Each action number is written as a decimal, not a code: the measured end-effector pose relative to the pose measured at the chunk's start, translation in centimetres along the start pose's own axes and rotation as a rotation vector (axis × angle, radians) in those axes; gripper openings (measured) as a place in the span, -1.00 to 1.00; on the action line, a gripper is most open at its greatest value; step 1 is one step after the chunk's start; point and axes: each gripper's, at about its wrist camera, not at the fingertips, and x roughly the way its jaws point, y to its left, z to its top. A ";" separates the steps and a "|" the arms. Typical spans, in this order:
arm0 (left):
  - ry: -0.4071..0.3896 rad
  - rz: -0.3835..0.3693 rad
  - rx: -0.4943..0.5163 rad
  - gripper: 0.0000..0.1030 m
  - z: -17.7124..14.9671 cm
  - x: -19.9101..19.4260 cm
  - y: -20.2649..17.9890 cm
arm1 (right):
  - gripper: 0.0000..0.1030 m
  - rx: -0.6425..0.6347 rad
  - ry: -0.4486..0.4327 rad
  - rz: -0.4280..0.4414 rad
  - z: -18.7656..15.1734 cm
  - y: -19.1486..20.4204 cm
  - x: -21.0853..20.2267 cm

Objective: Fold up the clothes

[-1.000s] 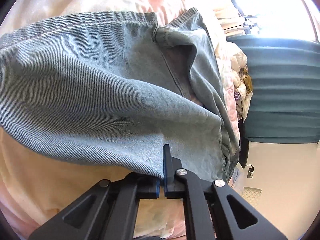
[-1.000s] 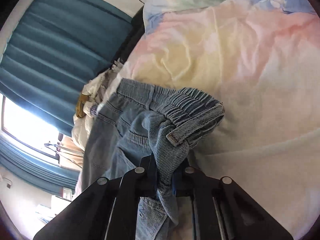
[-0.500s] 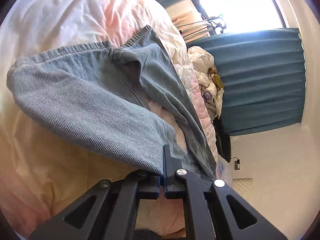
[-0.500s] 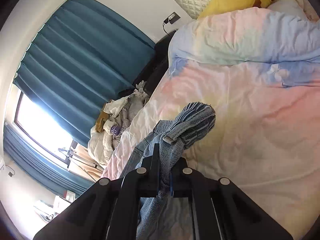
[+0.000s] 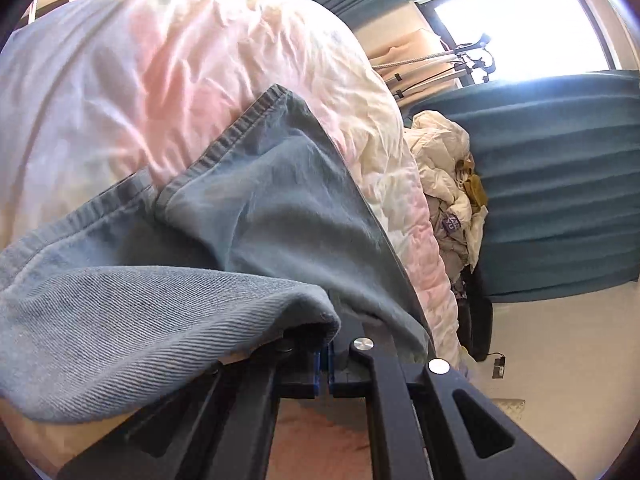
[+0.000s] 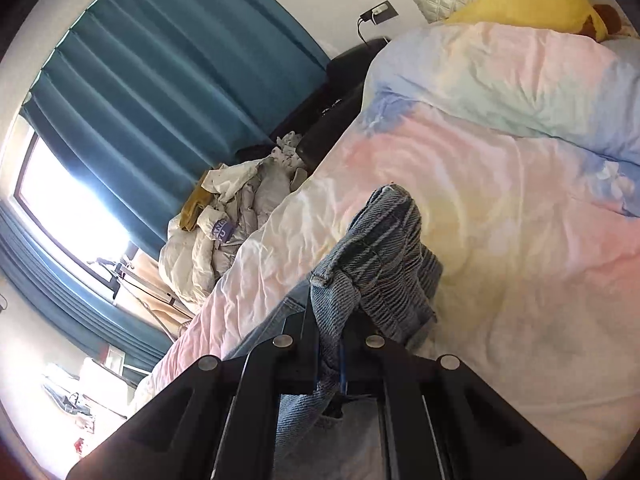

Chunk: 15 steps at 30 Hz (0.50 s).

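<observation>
Light blue denim jeans (image 5: 260,216) lie on a pastel quilt (image 5: 160,72). One leg end folds back over my left gripper (image 5: 325,354), which is shut on the denim fold; the cloth drapes over its left finger. The hemmed end of the other leg lies further up the quilt. In the right wrist view my right gripper (image 6: 332,354) is shut on the bunched elastic waistband of the jeans (image 6: 380,248), lifted off the quilt (image 6: 520,240). The rest of the jeans hangs below, hidden by the gripper frame.
A heap of pale clothes (image 6: 224,232) lies beside the bed under teal curtains (image 6: 160,92) and a bright window (image 5: 520,28). A yellow pillow (image 6: 528,0) rests at the head of the bed. A dark chair (image 6: 336,120) stands by the wall.
Both grippers have risen with the jeans. The leg end now folds back over the left gripper, and the waistband hangs higher above the quilt. More of the room shows.
</observation>
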 end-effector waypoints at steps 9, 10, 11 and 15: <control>-0.015 0.126 0.106 -0.97 7.8 11.5 -7.6 | -0.90 -0.068 0.012 -0.106 1.6 3.7 13.7; -0.013 0.145 0.115 -0.97 8.6 13.0 -8.0 | -0.90 -0.078 0.014 -0.112 1.6 3.8 15.3; -0.011 0.164 0.124 -0.97 9.3 14.4 -8.5 | -0.90 -0.088 0.016 -0.118 1.6 3.9 16.9; -0.024 0.245 0.160 -0.97 11.5 19.7 -9.7 | -0.90 -0.162 0.026 -0.152 1.1 4.6 22.7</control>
